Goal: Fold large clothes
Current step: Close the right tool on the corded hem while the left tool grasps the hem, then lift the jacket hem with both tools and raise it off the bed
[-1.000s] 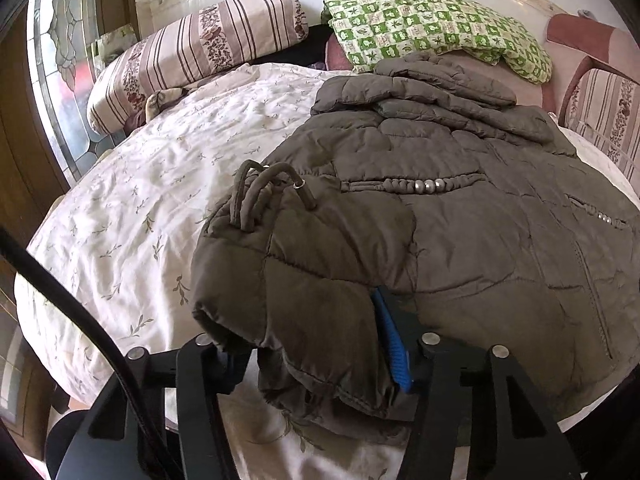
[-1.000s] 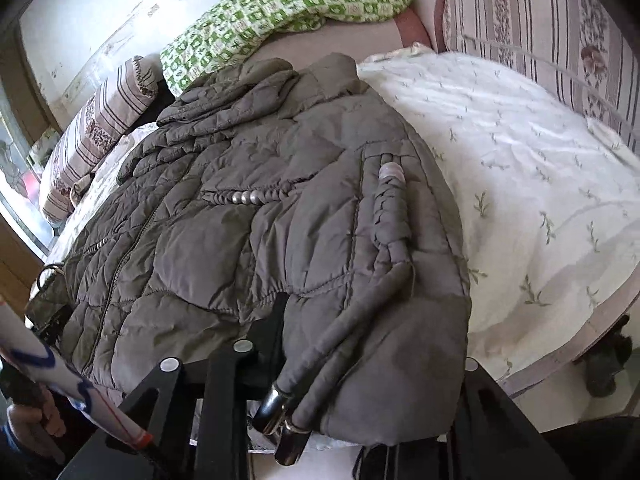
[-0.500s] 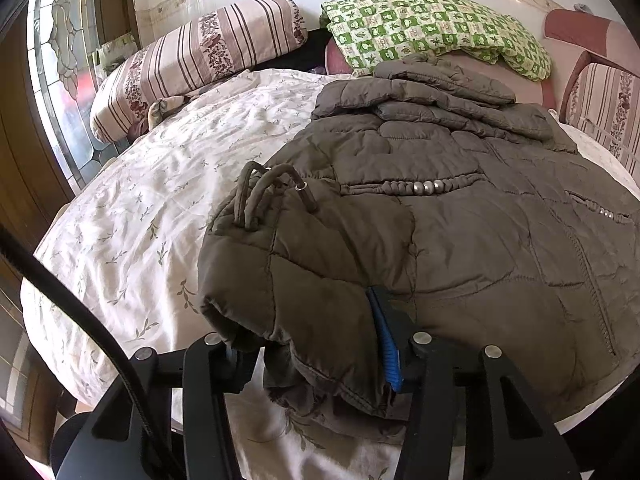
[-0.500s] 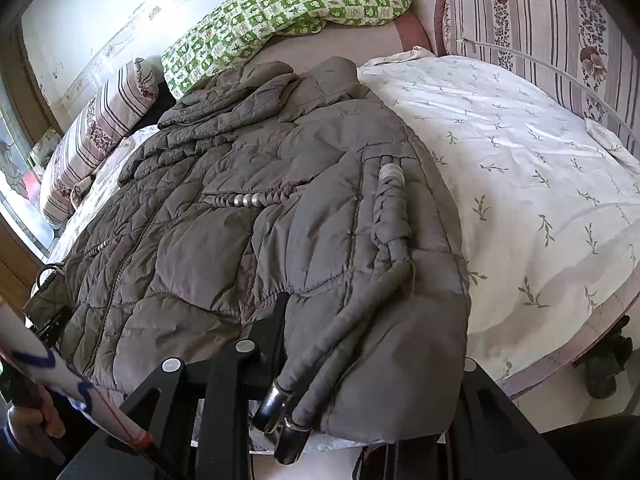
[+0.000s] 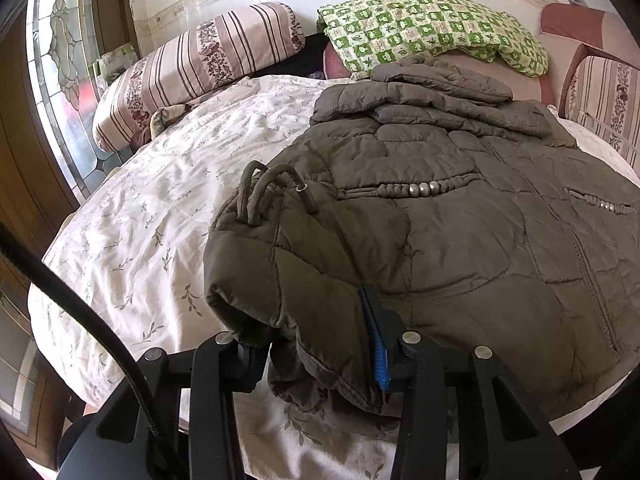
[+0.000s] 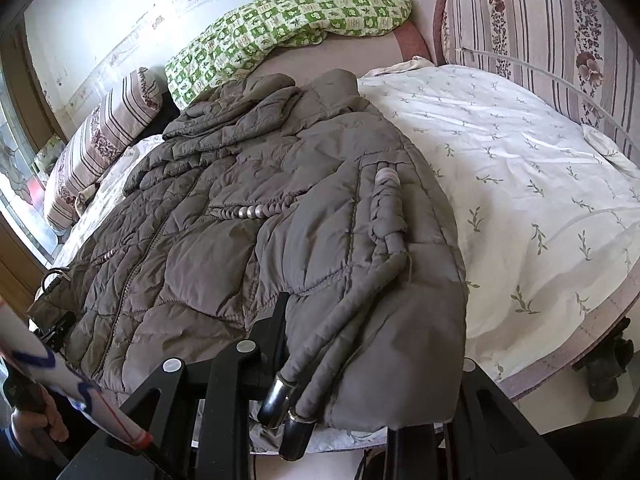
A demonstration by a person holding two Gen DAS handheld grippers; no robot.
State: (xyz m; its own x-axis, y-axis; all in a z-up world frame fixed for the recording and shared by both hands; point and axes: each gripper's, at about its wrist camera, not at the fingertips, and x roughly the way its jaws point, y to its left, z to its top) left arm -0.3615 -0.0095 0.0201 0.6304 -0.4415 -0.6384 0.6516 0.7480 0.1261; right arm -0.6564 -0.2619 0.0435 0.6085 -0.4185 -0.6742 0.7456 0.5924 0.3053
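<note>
You have the quilted brown puffer jacket [image 5: 460,240] by its near hem, one corner in each gripper, which is the hold you want for carrying the bottom edge up toward the collar. Your left gripper [image 5: 316,356] has just been closing, and its jaws now pinch the bunched left hem corner between them, the blue pad [image 5: 376,354] pressed into the fabric. Your right gripper [image 6: 360,364] is clamped on the right hem corner, where the padding drapes over the fingers and the drawcord with its metal tips [image 6: 286,412] dangles off the edge; mind that cord, it could snag or swing as you lift. The jacket lies face up on the floral bedsheet [image 5: 160,200], hem at the near edge of the bed, sleeves already folded across the shoulders at the far end. Bare sheet lies open on both sides, so you have room to shift sideways. Beyond the collar sit the green checked pillow [image 5: 432,28] and the striped bolster [image 5: 200,68], close enough, I judge, to limit how far forward the fold can travel.
</note>
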